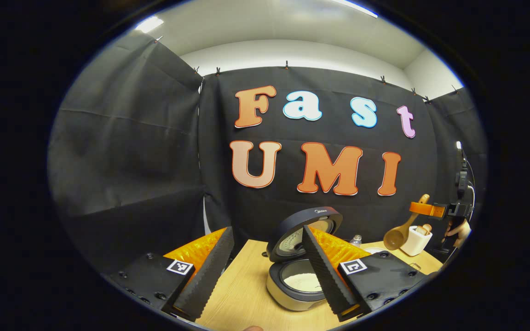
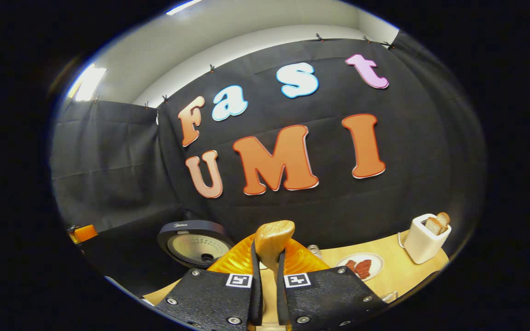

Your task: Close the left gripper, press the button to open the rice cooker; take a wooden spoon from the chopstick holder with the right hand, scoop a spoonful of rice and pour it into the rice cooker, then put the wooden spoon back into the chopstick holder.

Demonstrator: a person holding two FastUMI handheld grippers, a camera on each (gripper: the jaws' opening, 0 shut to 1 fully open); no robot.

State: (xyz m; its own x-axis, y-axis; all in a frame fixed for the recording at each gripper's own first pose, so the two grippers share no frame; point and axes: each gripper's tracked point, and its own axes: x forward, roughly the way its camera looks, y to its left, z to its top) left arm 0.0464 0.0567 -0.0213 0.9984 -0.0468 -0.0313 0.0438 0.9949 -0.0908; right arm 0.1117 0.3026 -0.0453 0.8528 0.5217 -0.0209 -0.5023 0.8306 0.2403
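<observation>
Your rice cooker (image 1: pixel 299 271) already stood open. Your right gripper (image 2: pixel 267 294) clamped the wooden spoon (image 1: pixel 400 230) above the chopstick holder (image 1: pixel 415 241); your left gripper (image 1: pixel 265 276) gaped wide. Whether scooping remained, I couldn't tell.

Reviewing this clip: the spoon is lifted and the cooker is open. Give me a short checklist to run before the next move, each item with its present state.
1. Rice cooker lid open: ok, lid stands up and the inner pot with white contents shows.
2. Right gripper clamped on the wooden spoon: ok, both fingers press the handle.
3. Spoon clear of the chopstick holder: ok, its bowl hangs beside and above the holder in the left gripper view.
4. Rice in the spoon bowl: cannot tell, the bowl's inside is not visible.
5. Left gripper out of the way: not ok, it is open and points at the cooker.
</observation>
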